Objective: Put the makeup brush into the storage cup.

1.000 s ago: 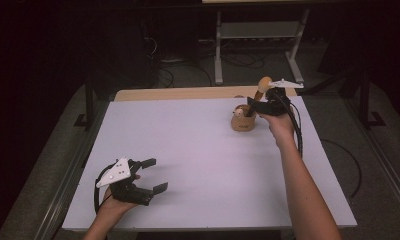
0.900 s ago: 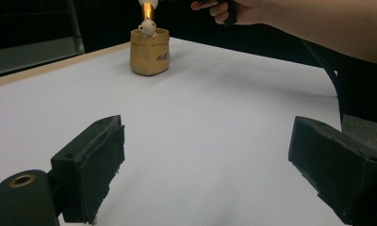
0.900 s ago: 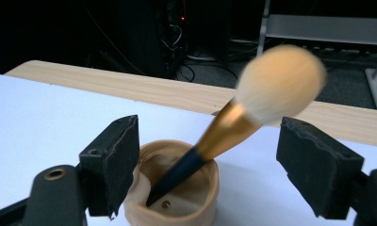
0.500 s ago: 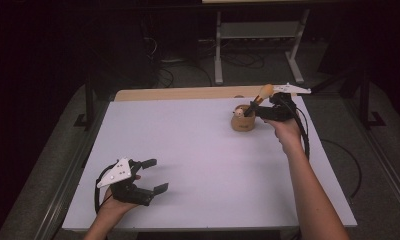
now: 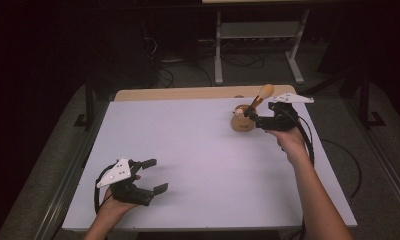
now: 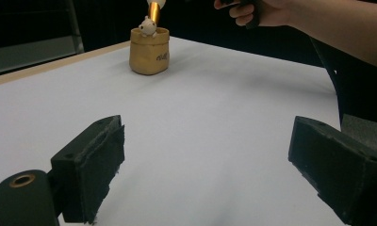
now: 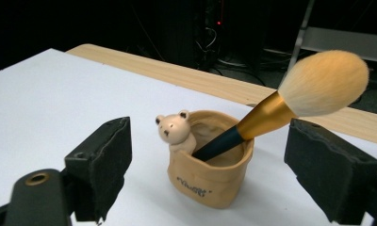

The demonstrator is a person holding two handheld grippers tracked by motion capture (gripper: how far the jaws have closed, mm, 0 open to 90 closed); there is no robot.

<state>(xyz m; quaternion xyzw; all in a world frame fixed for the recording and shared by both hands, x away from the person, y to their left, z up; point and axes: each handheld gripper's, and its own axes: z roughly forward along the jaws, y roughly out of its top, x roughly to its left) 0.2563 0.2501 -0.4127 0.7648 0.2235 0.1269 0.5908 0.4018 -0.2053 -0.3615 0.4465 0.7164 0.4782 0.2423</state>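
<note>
My right fingers just been opening, spread either side of the cup and brush — touching neither, left fingers spread wide over bare desk — holding nothing

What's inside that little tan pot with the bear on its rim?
A makeup brush stands handle-down in the tan pot, its fluffy head leaning out over the rim. The handle's lower end and the pot's bottom are hidden by the wall.
</note>
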